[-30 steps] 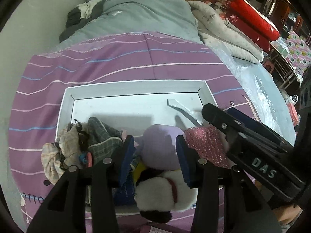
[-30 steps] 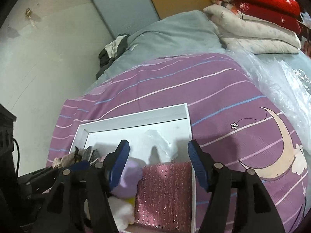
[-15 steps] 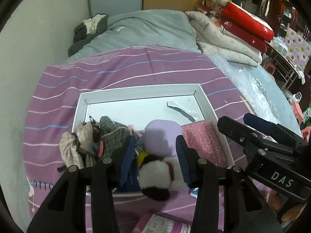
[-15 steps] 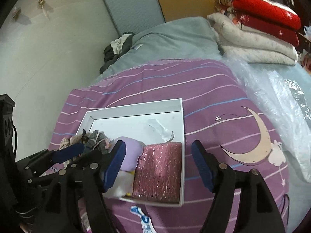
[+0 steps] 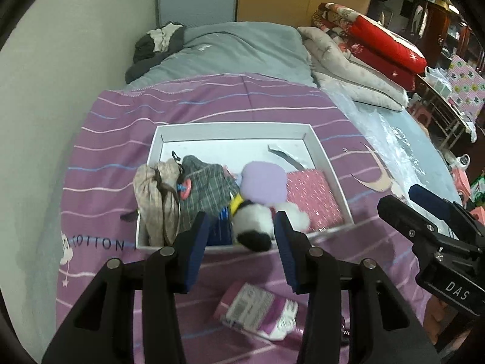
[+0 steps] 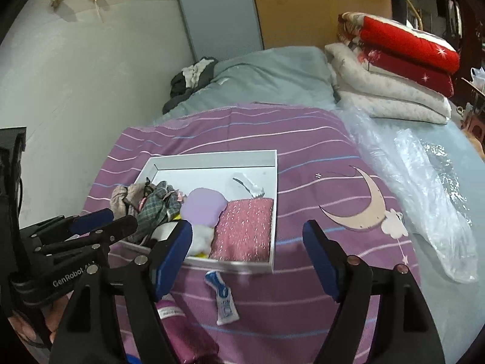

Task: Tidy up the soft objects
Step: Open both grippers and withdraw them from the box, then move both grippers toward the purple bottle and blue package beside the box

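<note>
A white shallow box [image 5: 321,148] [image 6: 274,182] lies on the purple striped bedspread. In it are a beige cloth bundle [image 5: 157,194], a plaid cloth [image 5: 206,188] [image 6: 157,206], a lilac round cushion [image 5: 265,182] [image 6: 204,207], a black-and-white plush toy [image 5: 253,221] and a pink glittery pouch [image 5: 312,197] [image 6: 245,230]. My left gripper [image 5: 242,248] is open and empty, just in front of the box's near edge. My right gripper [image 6: 247,257] is open wide and empty, above the box's near right corner.
A pink and white packet [image 5: 257,309] [image 6: 172,315] and a small blue-white tube [image 6: 222,297] lie on the bedspread in front of the box. Crinkled clear plastic [image 6: 424,182] lies to the right. Folded quilts [image 6: 400,69] are stacked at the back right. A wall runs along the left.
Both grippers have pulled back and up from the box. The box and its contents now sit farther away. The packet and tube have come into view.
</note>
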The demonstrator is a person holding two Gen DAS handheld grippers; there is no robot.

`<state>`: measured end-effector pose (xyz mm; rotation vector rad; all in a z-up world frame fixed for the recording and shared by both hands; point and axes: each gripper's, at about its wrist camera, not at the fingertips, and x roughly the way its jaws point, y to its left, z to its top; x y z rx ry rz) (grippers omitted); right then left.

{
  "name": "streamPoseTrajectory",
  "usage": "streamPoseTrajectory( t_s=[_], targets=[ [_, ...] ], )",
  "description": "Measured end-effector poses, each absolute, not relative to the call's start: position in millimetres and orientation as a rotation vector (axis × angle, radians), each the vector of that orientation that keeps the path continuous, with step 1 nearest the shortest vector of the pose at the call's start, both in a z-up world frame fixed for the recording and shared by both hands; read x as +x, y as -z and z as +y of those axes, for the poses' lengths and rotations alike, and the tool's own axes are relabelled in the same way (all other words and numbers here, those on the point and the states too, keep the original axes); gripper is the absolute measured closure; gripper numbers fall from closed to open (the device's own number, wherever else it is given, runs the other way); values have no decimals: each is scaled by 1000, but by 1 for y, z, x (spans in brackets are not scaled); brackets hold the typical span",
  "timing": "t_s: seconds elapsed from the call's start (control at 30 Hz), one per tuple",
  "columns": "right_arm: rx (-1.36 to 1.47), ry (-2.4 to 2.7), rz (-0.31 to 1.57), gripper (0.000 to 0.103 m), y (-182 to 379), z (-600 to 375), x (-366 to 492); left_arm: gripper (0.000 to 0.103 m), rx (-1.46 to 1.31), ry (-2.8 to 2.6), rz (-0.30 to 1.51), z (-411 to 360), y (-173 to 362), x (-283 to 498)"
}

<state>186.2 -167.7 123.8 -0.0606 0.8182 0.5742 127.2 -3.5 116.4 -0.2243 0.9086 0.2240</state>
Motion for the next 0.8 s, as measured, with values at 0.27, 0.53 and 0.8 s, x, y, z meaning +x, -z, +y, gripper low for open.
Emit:
streamPoseTrajectory(
  t_s=[0.27,0.53,0.8],
  targets=[
    [-43,-589,820,27,-133,-185,157,57,-242,-200,901,-14,-133,103],
    [37,-690,863,27,-142,-198,126,52,-255,-211,893,-21,-143,70],
    [12,-702,895,27,-145,-196,100,51,-261,-217,887,-22,-148,46]
  ],
)
